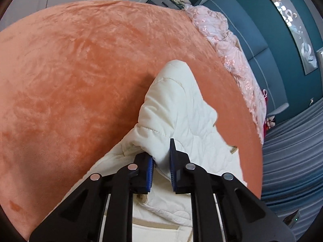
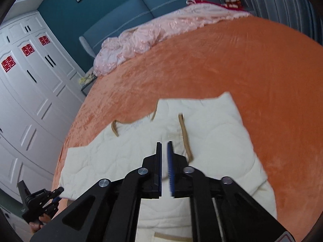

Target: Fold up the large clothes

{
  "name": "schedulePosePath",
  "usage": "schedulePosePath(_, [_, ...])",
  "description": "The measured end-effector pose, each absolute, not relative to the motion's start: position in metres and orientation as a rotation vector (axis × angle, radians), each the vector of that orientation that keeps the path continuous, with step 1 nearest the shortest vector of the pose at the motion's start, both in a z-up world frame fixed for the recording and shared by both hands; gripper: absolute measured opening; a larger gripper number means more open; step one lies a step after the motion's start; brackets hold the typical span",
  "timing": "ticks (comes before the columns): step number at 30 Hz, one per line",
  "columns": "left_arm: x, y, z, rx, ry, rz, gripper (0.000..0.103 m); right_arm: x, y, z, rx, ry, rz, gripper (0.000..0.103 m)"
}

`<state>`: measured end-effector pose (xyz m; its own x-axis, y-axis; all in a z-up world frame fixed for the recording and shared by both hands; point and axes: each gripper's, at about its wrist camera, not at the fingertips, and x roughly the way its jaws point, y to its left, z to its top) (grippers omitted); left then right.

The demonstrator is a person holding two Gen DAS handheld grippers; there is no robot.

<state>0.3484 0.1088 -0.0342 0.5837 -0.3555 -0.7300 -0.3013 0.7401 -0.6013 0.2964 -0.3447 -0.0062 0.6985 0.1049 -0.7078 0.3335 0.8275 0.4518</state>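
Two grippers are in use over one cream quilted garment [image 2: 141, 157] spread on an orange bed cover [image 2: 232, 64].

Left gripper [image 1: 161, 155]: its fingers [image 1: 149, 169] pinch a bunched fold of the garment [image 1: 177, 109] between the blue pads, and the cloth rises from them in a raised ridge running ahead of the tips. More of the garment lies below and to the right of the fingers. The orange cover [image 1: 80, 70] lies ahead and to the left of them.

Right gripper [image 2: 164, 157]: its fingers [image 2: 170, 173] stand a narrow gap apart with nothing seen between them, and they hover above the middle of the garment. Just right of the tips runs a tan trim strip [image 2: 185, 137]; a second tan strip [image 2: 115, 130] lies ahead to the left near the neckline. In this view the left gripper [image 2: 56, 193] holds the garment's near left edge, low and left of the right fingers.

Farther ahead, a crumpled pink quilt [image 2: 151, 34] lies along the head of the bed against a blue headboard [image 2: 161, 6]. White wardrobe doors [image 2: 30, 76] stand far left.
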Motion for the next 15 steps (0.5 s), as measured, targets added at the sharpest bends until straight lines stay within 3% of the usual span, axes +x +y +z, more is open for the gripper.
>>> schedulePosePath(5, [0.351,0.106,-0.048,-0.81,1.015,-0.037,0.013,0.309,-0.341,-0.062,0.731,0.904,-0.128,0.033])
schedulePosePath(7, [0.352,0.102,-0.047,-0.778,1.02,-0.034,0.013,0.321,-0.339,-0.071,0.757,0.9,-0.128,0.047])
schedulePosePath(8, [0.353,0.102,-0.048,-0.773,1.023,-0.032,0.013,0.328,-0.338,-0.074,0.763,0.898,-0.129,0.047])
schedulePosePath(9, [0.354,0.1,-0.048,-0.769,1.027,-0.032,0.012,0.335,-0.338,-0.077,0.77,0.901,-0.132,0.044])
schedulePosePath(11, [0.356,0.1,-0.047,-0.761,1.032,-0.034,0.011,0.343,-0.338,-0.07,0.776,0.879,-0.12,0.011])
schedulePosePath(12, [0.356,0.1,-0.044,-0.756,1.027,-0.042,0.01,0.342,-0.339,-0.06,0.779,0.851,-0.105,0.006])
schedulePosePath(15, [0.352,0.098,-0.028,-0.735,0.989,-0.097,0.009,0.321,-0.34,-0.014,0.706,0.721,-0.1,0.005])
